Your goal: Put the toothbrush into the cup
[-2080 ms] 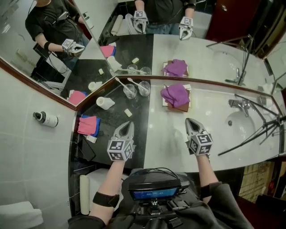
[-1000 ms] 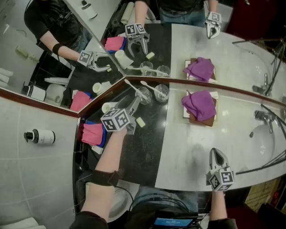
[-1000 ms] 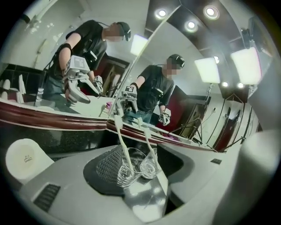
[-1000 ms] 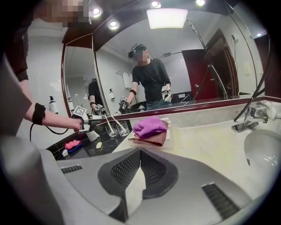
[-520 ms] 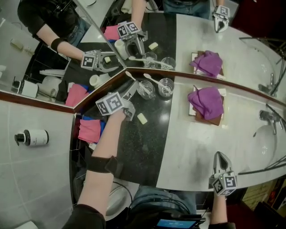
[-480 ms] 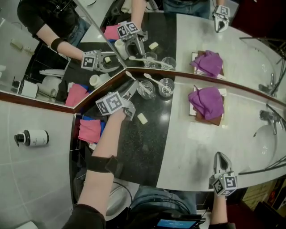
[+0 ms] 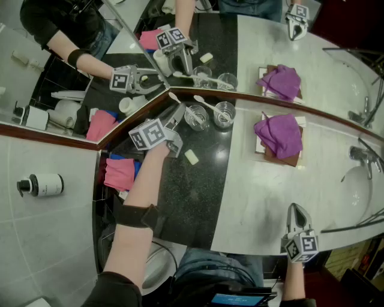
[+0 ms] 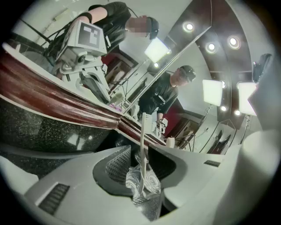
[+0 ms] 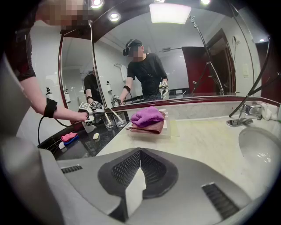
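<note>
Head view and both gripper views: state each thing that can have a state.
Left gripper: open, jaws just closing around the toothbrush.
Toothbrush: standing in the nearer glass.
Nearer glass: upright.
Other glass: upright, holding a second toothbrush.
Right gripper: shut, empty.

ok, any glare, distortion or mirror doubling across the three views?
Head view: sharp, though the corner mirrors double the cups and purple cloth. Left gripper view: heavy fisheye, lights blown out, toothbrush sharp. Right gripper view: fisheye, dark vignette, light panel glaring.
</note>
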Motion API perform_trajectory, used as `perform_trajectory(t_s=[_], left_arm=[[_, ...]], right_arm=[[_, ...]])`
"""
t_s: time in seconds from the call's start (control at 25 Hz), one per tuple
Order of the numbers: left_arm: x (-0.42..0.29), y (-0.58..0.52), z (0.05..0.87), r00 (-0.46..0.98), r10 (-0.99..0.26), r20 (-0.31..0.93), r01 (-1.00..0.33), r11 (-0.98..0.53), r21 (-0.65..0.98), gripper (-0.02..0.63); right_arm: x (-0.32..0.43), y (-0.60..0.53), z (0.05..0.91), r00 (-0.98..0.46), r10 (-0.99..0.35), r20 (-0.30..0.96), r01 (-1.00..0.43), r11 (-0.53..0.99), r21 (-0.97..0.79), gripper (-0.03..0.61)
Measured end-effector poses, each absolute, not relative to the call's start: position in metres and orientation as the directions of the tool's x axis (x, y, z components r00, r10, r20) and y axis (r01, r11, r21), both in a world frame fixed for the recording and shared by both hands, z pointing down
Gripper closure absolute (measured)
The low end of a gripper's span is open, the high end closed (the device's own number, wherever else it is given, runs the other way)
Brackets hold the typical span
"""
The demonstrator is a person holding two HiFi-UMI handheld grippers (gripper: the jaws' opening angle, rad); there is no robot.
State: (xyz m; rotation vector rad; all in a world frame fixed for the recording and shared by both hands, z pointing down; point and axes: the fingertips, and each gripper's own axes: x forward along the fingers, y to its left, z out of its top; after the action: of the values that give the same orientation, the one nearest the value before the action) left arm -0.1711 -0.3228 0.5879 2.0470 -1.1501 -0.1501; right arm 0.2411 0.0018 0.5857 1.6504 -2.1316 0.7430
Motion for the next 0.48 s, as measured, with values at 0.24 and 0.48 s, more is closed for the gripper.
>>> perform_trajectory(t_s=[0.24,0.48], left_arm=[[-0.1697,-0.3257,0.5830,0.587,-0.774,0.237,-0.676,-0.308,0.669,0.589],[-0.1688,-0.3249,0.5787,0.581,-0.782,0.226,-0.671,-0.304,0.676,0.597]], right_arm=[[0.2406,0.0042,0.5850,-0.260,-0.783,0.565,-0.965,0.185,-0.188,0.561],[0.2398,0.0088,0.5881,-0.265,-0.784,0.562,-0.963,0.189,-0.191,0.561]])
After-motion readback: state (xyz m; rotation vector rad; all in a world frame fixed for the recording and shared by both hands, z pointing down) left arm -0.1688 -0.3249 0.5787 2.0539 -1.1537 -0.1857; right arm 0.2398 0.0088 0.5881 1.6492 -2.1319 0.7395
